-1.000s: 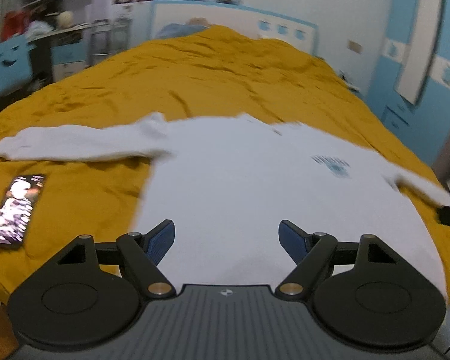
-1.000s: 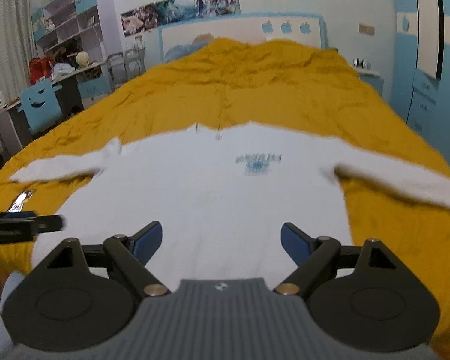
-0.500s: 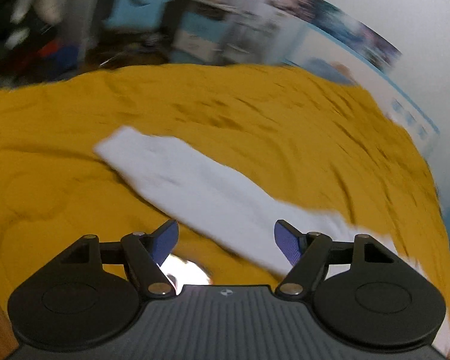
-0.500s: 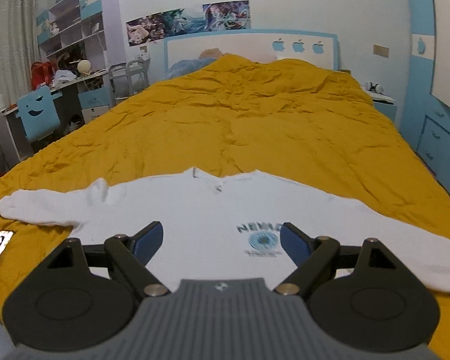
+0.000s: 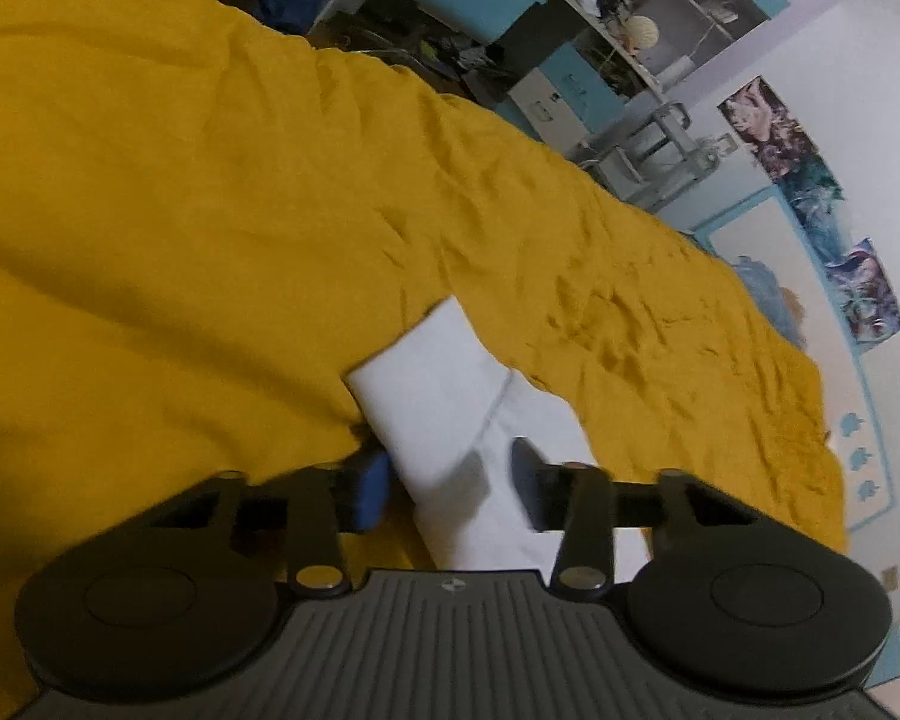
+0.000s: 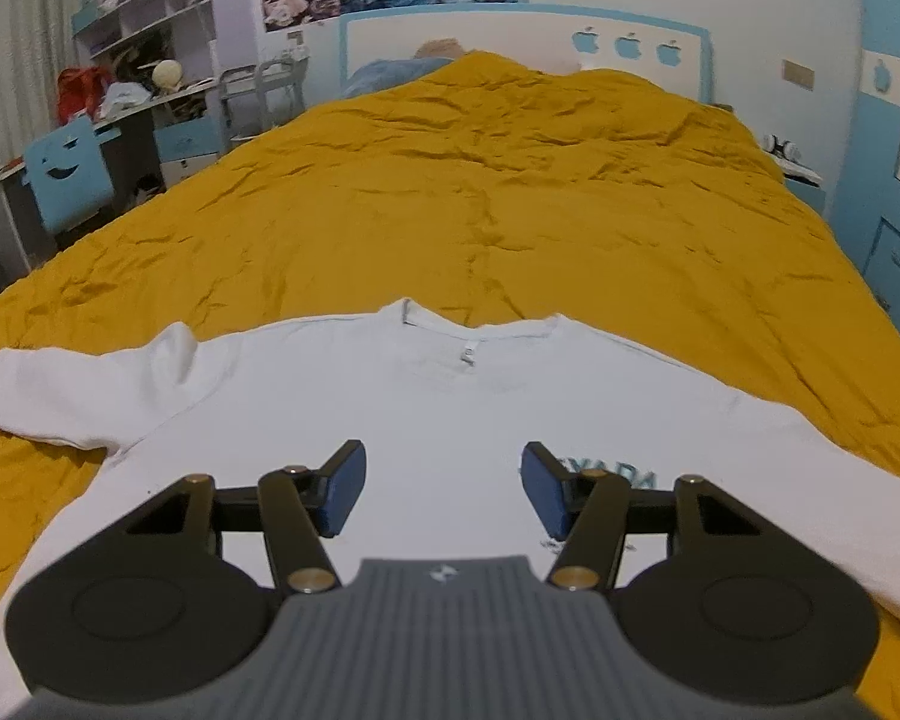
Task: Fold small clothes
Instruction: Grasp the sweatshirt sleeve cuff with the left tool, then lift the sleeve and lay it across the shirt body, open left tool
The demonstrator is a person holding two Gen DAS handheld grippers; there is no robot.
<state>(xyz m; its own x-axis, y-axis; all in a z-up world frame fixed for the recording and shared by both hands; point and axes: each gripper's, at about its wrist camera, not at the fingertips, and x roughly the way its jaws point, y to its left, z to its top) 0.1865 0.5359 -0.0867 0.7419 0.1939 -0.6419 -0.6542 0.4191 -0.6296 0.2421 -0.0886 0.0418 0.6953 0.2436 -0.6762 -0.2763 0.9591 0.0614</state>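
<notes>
While the white shirt (image 6: 426, 420) lies flat on the yellow bedspread (image 6: 510, 192), the left gripper (image 5: 444, 480) closes around its sleeve cuff (image 5: 426, 384), pads not yet pressing; the right gripper (image 6: 444, 489), closing on nothing, hovers over the chest. A shallow bite could let the cuff slip free.

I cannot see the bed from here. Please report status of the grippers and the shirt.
Left gripper closing around sleeve cuff. Right gripper closing over white long-sleeved shirt, nothing between pads. Shirt flat on yellow bedspread. No obstruction.
</notes>
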